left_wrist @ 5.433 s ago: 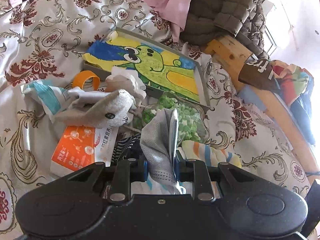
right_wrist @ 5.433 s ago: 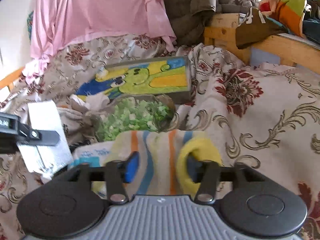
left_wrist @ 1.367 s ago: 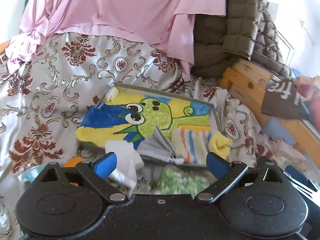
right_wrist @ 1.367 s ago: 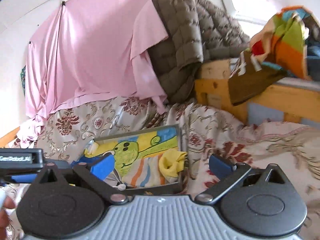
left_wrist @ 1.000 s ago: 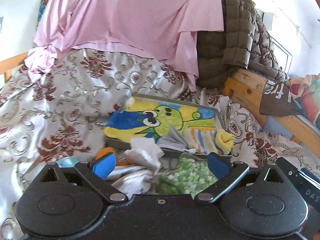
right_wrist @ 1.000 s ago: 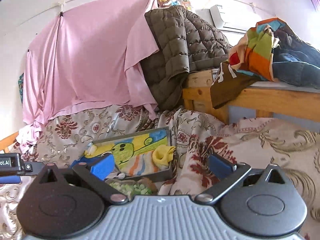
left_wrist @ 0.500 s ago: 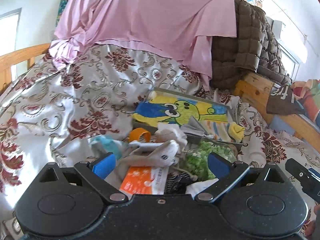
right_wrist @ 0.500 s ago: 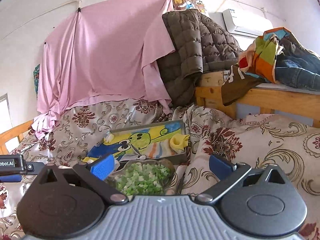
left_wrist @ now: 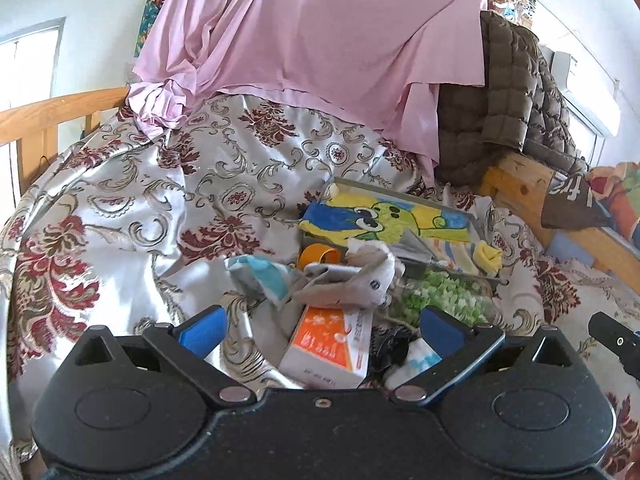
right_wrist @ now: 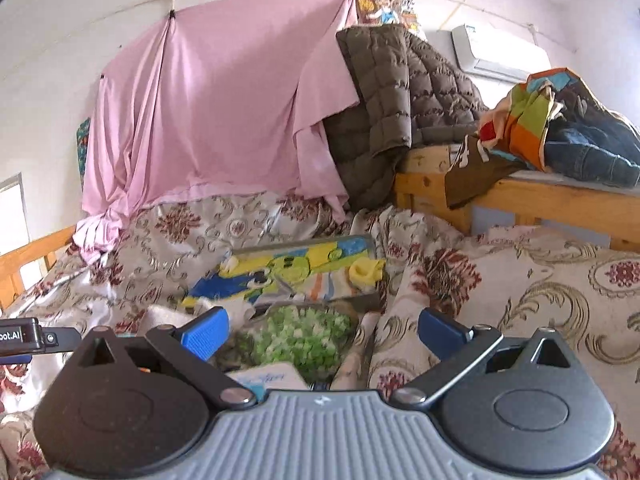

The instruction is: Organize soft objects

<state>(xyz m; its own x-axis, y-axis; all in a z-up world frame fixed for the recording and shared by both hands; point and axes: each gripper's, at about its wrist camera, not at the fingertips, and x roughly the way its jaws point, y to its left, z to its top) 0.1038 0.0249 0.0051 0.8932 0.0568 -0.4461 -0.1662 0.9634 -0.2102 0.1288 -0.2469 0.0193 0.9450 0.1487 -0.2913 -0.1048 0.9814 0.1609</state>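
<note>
Both grippers' fingers were apart, empty; grey sock lay just ahead of left gripper, long axis crosswise; left nearer, tray beyond

Bedspread: satin-like cloth, glossy, with woven red and gold pattern; sheen strongest at 9 o'clock in the left wrist view.
Pink sheet at 12 o'clock: thin matt cloth, softly creased.
Jacket at 1 o'clock: quilted, padded brown fabric, faint sheen.
Bed frame at 3 o'clock: pale, smooth wood with visible knots.
Tray: grey rim, looks like metal or hard plastic; cannot tell which.
Box: glossy printed card.
Sock: soft knit, matt.
Left gripper: speckled matt black plastic; blue pads ribbed.
Right gripper: ribbed grey plastic body.
</note>
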